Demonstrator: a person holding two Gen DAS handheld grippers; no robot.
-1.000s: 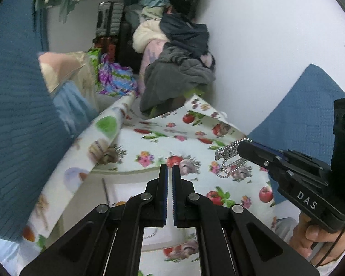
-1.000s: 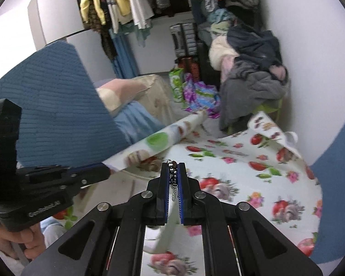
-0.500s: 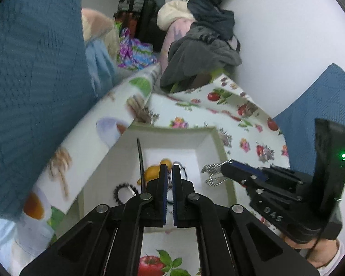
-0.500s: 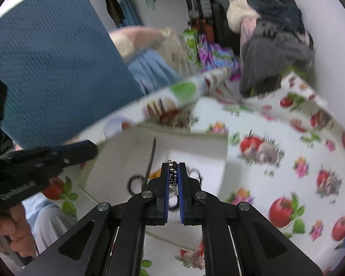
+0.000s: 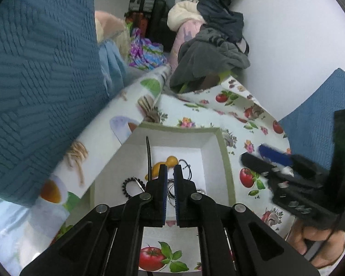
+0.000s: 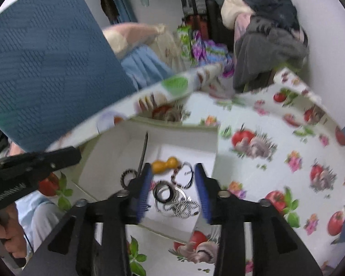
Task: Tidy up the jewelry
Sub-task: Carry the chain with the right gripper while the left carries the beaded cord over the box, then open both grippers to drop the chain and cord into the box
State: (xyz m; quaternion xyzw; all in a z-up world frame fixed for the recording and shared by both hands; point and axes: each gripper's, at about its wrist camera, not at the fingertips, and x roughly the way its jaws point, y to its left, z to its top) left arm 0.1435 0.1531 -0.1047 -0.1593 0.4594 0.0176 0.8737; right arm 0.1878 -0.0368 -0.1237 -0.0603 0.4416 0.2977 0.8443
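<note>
A white open box (image 6: pixel 181 135) sits on the fruit-print tablecloth and holds jewelry. In it lie a silver chain (image 6: pixel 181 208), dark rings (image 6: pixel 164 193), a beaded bracelet (image 6: pixel 128 176), a yellow gourd-shaped piece (image 6: pixel 164 164) and a thin black stick (image 6: pixel 143 153). My right gripper (image 6: pixel 173 192) is open above the box, the chain lying loose between its fingers. My left gripper (image 5: pixel 169 184) is shut and empty over the box (image 5: pixel 209 151). The right gripper (image 5: pixel 264 158) also shows at the right of the left wrist view.
The fruit-print tablecloth (image 6: pixel 276 161) covers the table, its left flap (image 6: pixel 149 99) folded up behind the box. Blue cushions (image 6: pixel 46 62) stand at left and right. A pile of clothes (image 6: pixel 264 41) lies beyond the table by the white wall.
My right gripper has opened and let the silver chain fall into the box. Both grippers have come lower and closer over the box.
</note>
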